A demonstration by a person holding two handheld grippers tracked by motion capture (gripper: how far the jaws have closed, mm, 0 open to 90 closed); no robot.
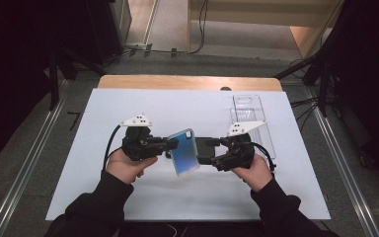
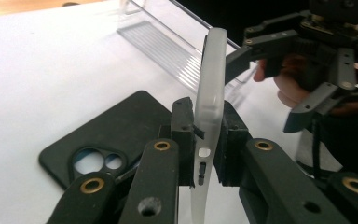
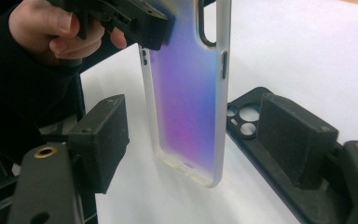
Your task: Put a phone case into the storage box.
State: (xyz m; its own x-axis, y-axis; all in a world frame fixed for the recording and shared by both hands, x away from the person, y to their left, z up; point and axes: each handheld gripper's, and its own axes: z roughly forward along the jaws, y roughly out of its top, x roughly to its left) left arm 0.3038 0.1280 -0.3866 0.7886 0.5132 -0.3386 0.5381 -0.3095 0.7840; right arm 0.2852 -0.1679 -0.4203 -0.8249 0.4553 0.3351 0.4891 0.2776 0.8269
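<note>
Left gripper (image 1: 170,144) clamps the iridescent phone case (image 1: 184,151) by its rim; right gripper (image 3: 191,154) hangs released around it. Light, probably flexible, slick: grip the edges.

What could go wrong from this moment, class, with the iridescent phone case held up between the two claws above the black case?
1. The left claw pinches the iridescent phone case only by one edge near the buttons; it could pivot or slip.
2. The right claw stands open around the case's lower end without pressing, so it gives no support if the grip fails.
3. The black case lies on the table right beneath; a dropped case could strike it.
</note>
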